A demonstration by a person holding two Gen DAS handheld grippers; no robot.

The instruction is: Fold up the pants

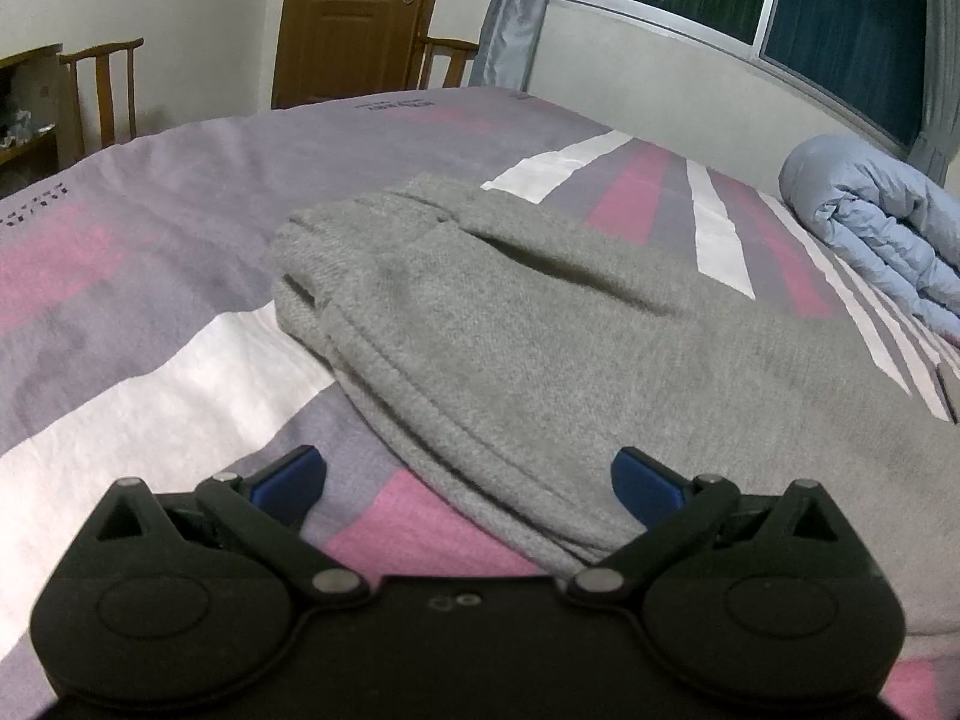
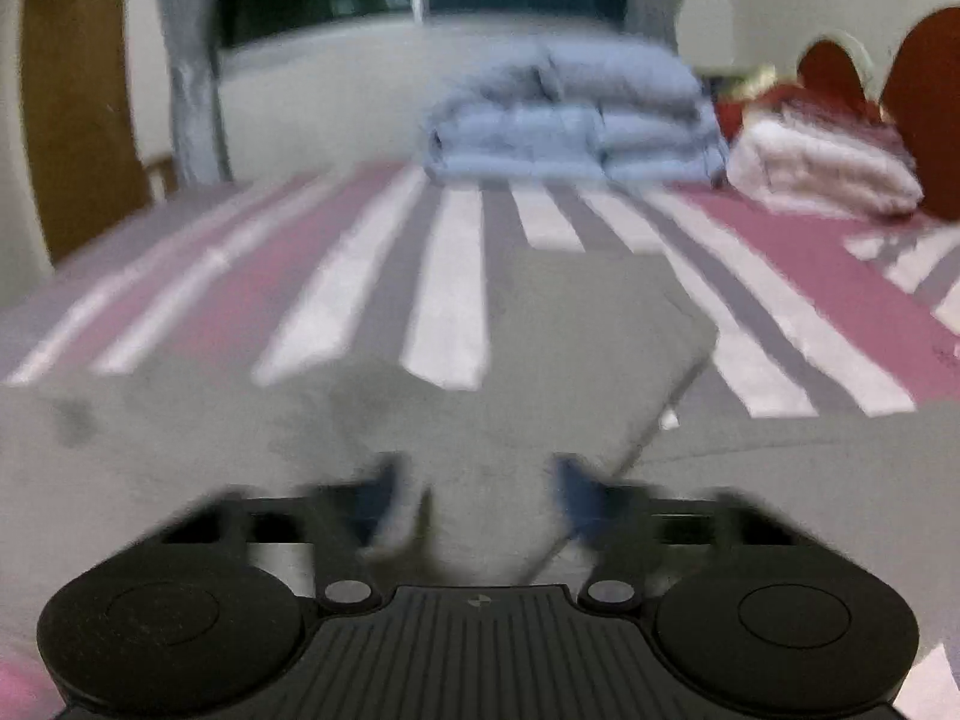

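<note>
Grey pants (image 1: 540, 324) lay on the striped bed (image 1: 150, 390), already doubled over, edges stacked in layers along the near left side. Folded blue quilt (image 2: 570, 114) sat well beyond, under the window.

Left gripper (image 1: 468, 480) hung low over the pants' near edge, jaws spread wide, nothing between them. Right gripper (image 2: 474, 492) was over grey cloth too; that view was smeared, jaws looked parted with fabric under the gap, but whether it pinched could not be told.

Knit fleece, soft and limp, fairly thick; likely light, not slippery, and it would sag and drag if lifted by one point. Best hold judged to be the stacked seam edge, all layers pinched together, one gripper near each end of it.
</note>
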